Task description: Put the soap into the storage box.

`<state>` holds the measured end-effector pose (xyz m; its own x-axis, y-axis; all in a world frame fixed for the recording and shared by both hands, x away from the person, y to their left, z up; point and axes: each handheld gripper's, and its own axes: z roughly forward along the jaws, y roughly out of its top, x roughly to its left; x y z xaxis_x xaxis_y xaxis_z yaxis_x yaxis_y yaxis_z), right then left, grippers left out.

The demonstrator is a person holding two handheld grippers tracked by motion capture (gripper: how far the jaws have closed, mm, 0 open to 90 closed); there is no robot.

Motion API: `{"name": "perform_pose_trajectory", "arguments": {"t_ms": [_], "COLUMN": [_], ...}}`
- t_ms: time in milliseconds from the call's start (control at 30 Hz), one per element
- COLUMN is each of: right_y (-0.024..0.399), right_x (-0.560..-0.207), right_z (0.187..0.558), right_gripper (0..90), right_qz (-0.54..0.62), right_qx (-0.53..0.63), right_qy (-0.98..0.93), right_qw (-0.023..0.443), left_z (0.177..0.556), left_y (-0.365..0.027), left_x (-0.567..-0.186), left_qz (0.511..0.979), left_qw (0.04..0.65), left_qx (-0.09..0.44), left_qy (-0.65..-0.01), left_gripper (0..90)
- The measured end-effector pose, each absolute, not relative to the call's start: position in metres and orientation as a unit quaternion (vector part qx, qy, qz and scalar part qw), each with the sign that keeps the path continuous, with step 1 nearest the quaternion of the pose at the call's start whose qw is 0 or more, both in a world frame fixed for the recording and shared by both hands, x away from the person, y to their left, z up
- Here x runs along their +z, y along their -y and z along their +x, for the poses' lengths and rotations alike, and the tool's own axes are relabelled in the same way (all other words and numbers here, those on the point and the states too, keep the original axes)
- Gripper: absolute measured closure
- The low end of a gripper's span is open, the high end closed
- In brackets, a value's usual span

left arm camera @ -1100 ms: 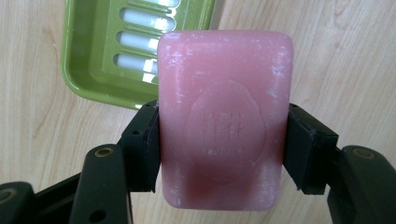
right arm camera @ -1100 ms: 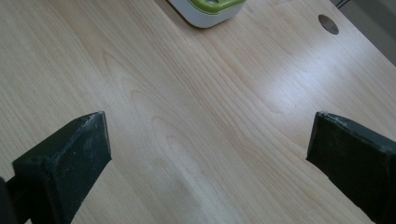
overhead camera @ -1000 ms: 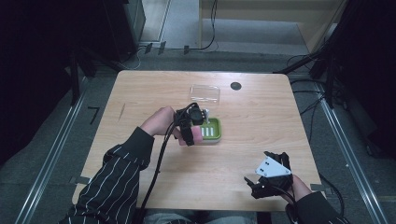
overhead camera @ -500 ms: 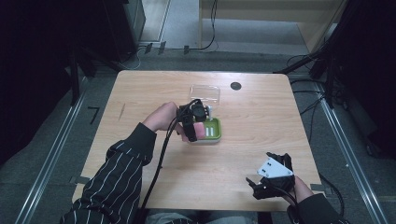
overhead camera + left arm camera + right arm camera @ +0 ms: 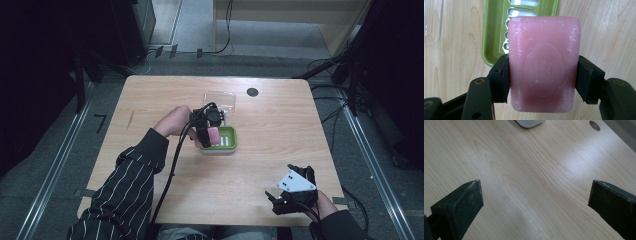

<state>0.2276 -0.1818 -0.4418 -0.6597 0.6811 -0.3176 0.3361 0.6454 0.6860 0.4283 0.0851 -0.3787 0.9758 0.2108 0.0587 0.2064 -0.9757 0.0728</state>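
A pink bar of soap (image 5: 544,62) sits clamped between the pads of my left gripper (image 5: 544,80), which is shut on it. In the high view the left gripper (image 5: 210,134) holds the soap (image 5: 214,135) over the left end of a green slotted soap dish (image 5: 229,145) at the table's middle. Below the soap, the dish (image 5: 494,32) lies on the wood. My right gripper (image 5: 281,186) rests near the front right corner, apart from the dish. Its jaws (image 5: 536,202) stand open over bare wood with nothing between them.
A clear plastic lid (image 5: 220,100) lies just beyond the dish, and its corner (image 5: 432,22) also shows beside the dish. A round dark hole (image 5: 252,92) marks the table's far side. A striped sleeve (image 5: 125,185) crosses the front left.
My left gripper has drifted a little farther away and to the right with the soap, onto the dish's left end. The right gripper has stayed put.
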Motion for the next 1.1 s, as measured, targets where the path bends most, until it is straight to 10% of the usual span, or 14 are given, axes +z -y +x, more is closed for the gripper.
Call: {"name": "perform_pose_trajectory", "arguments": {"t_ms": [1100], "right_y": [0.187], "right_x": [-0.442], "right_z": [0.222], "right_gripper": [0.0], "right_qz": [0.305], "right_qx": [0.299], "right_qy": [-0.855], "right_qw": [0.293], "left_z": [0.443], "left_y": [-0.067], "left_x": [-0.392], "left_qz": [0.996], "left_qw": [0.022], "left_qx": [0.04], "left_qy": [-0.076], "left_gripper": [38.7]}}
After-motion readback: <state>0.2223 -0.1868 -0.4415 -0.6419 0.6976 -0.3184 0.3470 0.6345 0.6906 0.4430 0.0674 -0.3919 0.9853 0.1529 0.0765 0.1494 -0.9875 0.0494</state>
